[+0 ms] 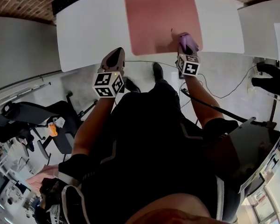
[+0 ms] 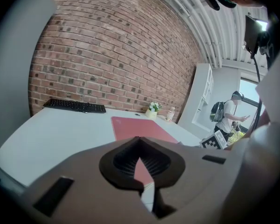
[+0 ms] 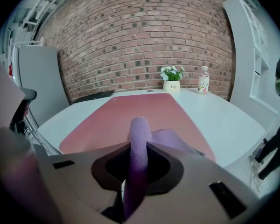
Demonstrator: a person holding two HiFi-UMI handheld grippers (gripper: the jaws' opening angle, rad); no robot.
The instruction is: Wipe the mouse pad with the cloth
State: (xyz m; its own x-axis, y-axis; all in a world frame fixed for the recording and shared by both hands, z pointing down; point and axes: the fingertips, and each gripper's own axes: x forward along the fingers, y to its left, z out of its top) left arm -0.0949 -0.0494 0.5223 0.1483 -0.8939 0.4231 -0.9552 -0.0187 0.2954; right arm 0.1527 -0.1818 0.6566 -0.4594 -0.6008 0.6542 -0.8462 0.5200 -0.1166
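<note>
Right gripper (image 1: 185, 48) clamps the cloth (image 1: 189, 40) on the mouse pad's (image 1: 154, 17) near-right corner, pad extending far-left; left gripper (image 1: 114, 58) closed, empty.

No legible text, brand or number found. Print on the flower pot (image 3: 171, 86) and bottle (image 3: 203, 83), far ahead of the right gripper (image 3: 139, 146), is too small to read.

1 mouse pad (image 1: 158, 17), 1 cloth (image 1: 188, 41), 1 kbd (image 2: 74, 105), 1 bottle (image 3: 203, 84), 1 flower pot (image 3: 171, 86)

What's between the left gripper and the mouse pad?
Only bare white table separates the left gripper and the mouse pad, as the head view and left gripper view both show.
</note>
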